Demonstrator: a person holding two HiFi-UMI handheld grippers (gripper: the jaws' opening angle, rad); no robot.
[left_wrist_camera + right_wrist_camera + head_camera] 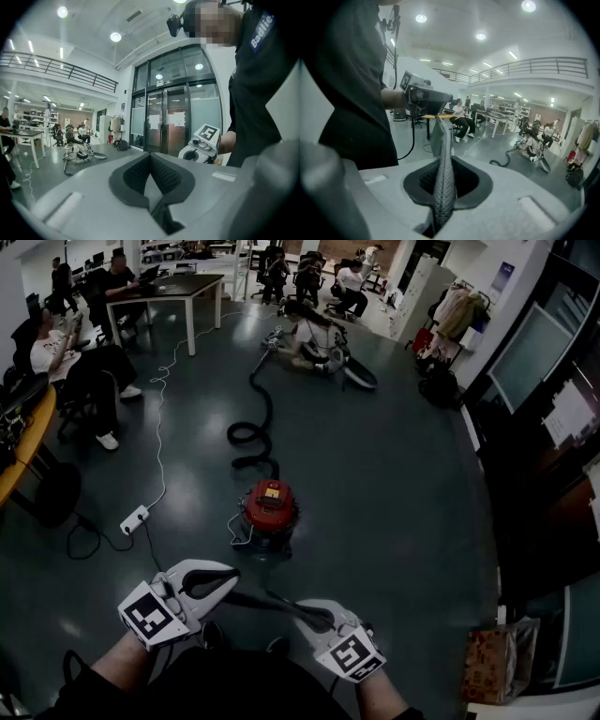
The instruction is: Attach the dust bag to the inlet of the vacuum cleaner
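Note:
A red vacuum cleaner point(270, 510) stands on the dark floor ahead of me, its black hose point(253, 423) snaking away behind it. I hold both grippers low, close to my body. The grey fabric dust bag point(272, 601) is stretched as a narrow band between them. My left gripper point(234, 592) is shut on one end, where a thin grey edge of the bag point(152, 190) shows between the pads. My right gripper point(305, 610) is shut on the other end, and the textured bag point(443, 187) runs from its jaws up to the left gripper point(424, 98).
A white power strip point(134, 519) with its cable lies on the floor left of the vacuum. Seated people and desks point(178, 287) fill the far left and back. A person crouches by equipment point(314, 343) at the hose's far end. A paper bag point(497, 662) stands at the lower right.

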